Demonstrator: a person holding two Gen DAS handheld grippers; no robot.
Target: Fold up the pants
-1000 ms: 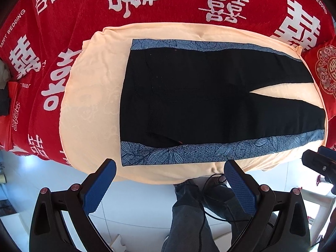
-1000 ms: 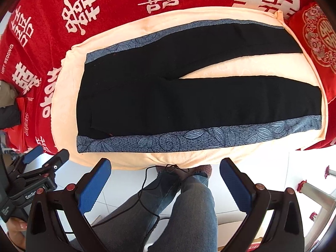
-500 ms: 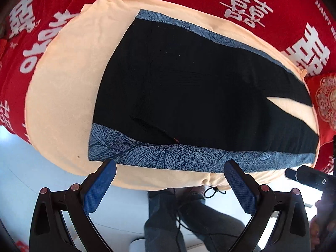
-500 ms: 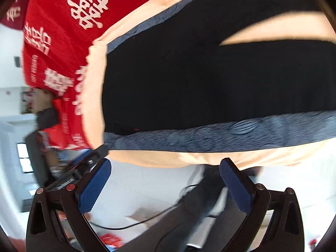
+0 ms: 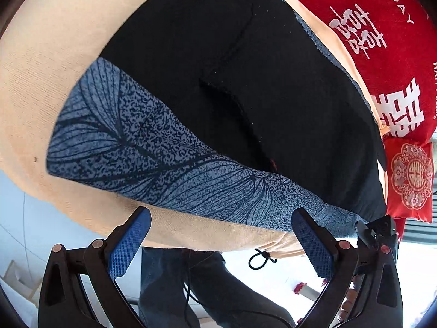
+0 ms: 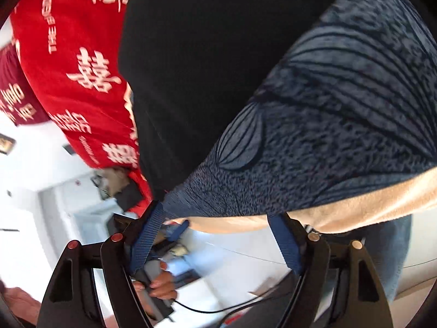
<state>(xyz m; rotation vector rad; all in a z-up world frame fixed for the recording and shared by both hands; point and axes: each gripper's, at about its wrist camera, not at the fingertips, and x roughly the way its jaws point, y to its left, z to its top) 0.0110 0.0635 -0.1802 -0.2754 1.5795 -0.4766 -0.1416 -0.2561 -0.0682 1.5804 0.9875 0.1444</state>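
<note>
Black pants (image 5: 259, 87) with blue-grey leaf-print side stripes (image 5: 153, 153) lie flat on a peach cloth (image 5: 46, 63). My left gripper (image 5: 218, 243) is open and empty, just off the near edge of the cloth, below the near stripe by the waist end. My right gripper (image 6: 218, 232) is open and empty, close over the near stripe (image 6: 327, 125) at the cloth's edge; the view is blurred. The black fabric (image 6: 196, 63) fills the top of the right wrist view.
A red bedspread with white characters (image 5: 382, 41) lies under the cloth; it also shows in the right wrist view (image 6: 73, 63). A red pouch (image 5: 409, 180) sits at the right. The person's legs (image 5: 207, 295) stand in front. The other gripper (image 5: 377, 232) shows at right.
Both grippers have moved down and in close to the near striped edge of the pants. The right one swung left and tilted. Both stay open.
</note>
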